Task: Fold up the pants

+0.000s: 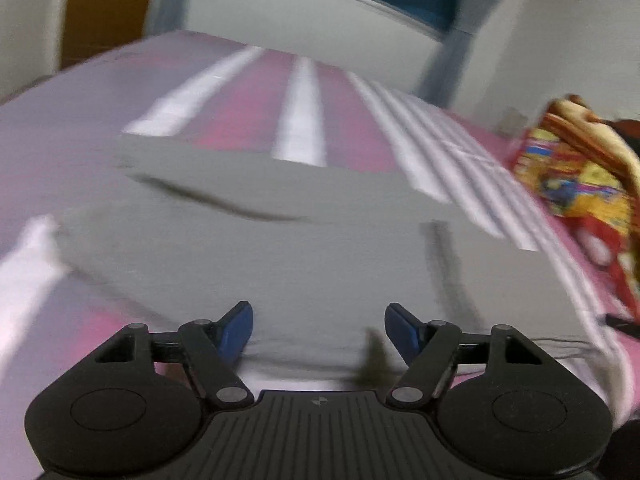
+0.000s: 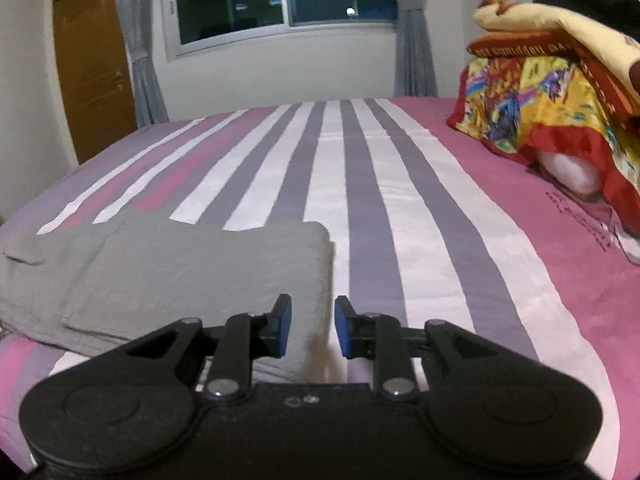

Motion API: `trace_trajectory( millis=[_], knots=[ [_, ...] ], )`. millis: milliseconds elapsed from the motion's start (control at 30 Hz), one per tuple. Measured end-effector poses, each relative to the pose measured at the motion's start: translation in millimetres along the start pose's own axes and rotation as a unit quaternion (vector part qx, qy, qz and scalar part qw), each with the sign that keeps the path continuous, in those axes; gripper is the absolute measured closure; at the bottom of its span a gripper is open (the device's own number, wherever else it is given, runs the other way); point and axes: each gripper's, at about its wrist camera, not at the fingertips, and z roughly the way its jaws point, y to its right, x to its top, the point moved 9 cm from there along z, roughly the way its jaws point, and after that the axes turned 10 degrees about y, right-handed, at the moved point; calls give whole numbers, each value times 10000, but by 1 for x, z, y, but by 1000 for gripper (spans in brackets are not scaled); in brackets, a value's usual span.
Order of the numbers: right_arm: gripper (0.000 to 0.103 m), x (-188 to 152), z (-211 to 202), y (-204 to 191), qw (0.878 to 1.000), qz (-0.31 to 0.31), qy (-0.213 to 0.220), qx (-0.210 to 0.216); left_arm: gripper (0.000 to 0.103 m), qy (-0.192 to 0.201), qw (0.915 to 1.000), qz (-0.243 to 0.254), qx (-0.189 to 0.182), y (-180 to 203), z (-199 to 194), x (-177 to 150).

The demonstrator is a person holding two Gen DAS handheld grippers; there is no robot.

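Item 1: grey pants (image 2: 192, 276), lying on the bed (image 2: 440, 216) toward its near left side, already doubled over so that a thick folded edge faces right and a flatter layer spreads beneath to the left; judged laid flat so the striped bedspread supports each fold

Item 2: left tongs (image 1: 319, 330), blue pads well apart, nothing between them, hovering over the near part of the pants (image 1: 280, 248); view smeared, so contact with the cloth cannot be told; judged free to take a new hold

Item 3: right tongs (image 2: 313, 326), pads a little apart with only a narrow gap, empty, poised just off the folded right edge of the pants; judged clear of the cloth

Item 4: colourful blanket pile (image 2: 552, 92), heaped at the far right of the bed, well apart from the pants, leaving the working area open
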Motion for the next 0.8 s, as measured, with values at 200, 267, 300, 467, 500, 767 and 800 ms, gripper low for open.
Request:
trace_trajectory(
  millis=[200,267,300,467,500,767,800],
  knots=[
    [77,-4,6,-2,9998,63,-138,147,45,-612,9954,-19,-738,74,44,-16],
    [77,-5,7,-1,9997,108,-156,149,45,-795,9936,-114,-799,83,56,-22],
    [77,-5,6,-1,9996,147,-157,170,45,-830,9919,-284,-917,86,59,-22],
    [76,-6,8,1,9993,239,-220,205,45,-1197,9772,-1043,-1409,94,78,-31],
    [75,-6,9,1,9992,258,-247,196,47,-1231,9763,-1061,-1426,94,82,-34],
    [74,-13,16,2,9979,370,-515,143,83,-1399,9626,-1622,-1657,91,100,-50],
    [74,-14,18,1,9978,344,-542,144,84,-1372,9625,-1649,-1662,91,100,-49]
  ],
)
